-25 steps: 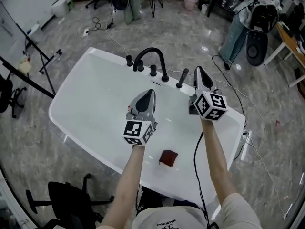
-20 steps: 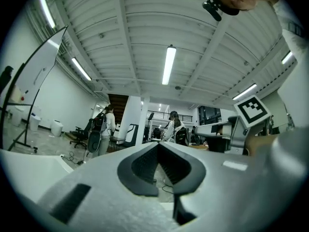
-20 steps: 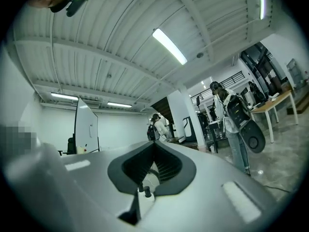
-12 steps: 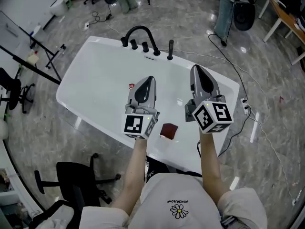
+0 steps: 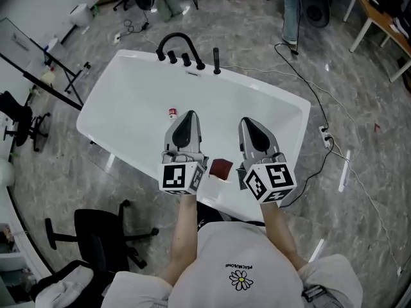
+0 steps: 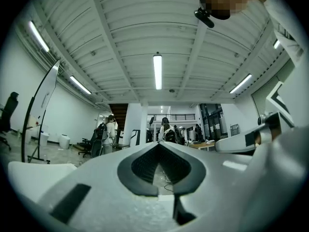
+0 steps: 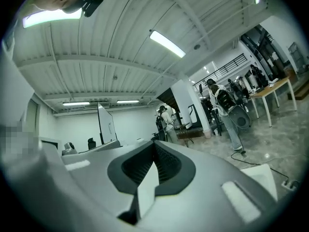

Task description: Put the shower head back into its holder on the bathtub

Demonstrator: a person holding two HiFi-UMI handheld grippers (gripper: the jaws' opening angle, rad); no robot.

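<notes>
Far rim of bathtub (image 5: 128, 88): shower head (image 5: 216, 59) too small to tell if seated. Red-white item (image 5: 172, 113) inside, unidentifiable. Dark red thing (image 5: 221, 167) partly hidden btwn left gripper (image 5: 187, 115) & right gripper (image 5: 248, 122).

We see a dark red pad (image 5: 222, 168) between the left gripper (image 5: 187, 115) and right gripper (image 5: 248, 122), a small red-and-white bottle (image 5: 172, 113) near the left one's tip, and a black chair (image 5: 96, 236) behind it.
</notes>
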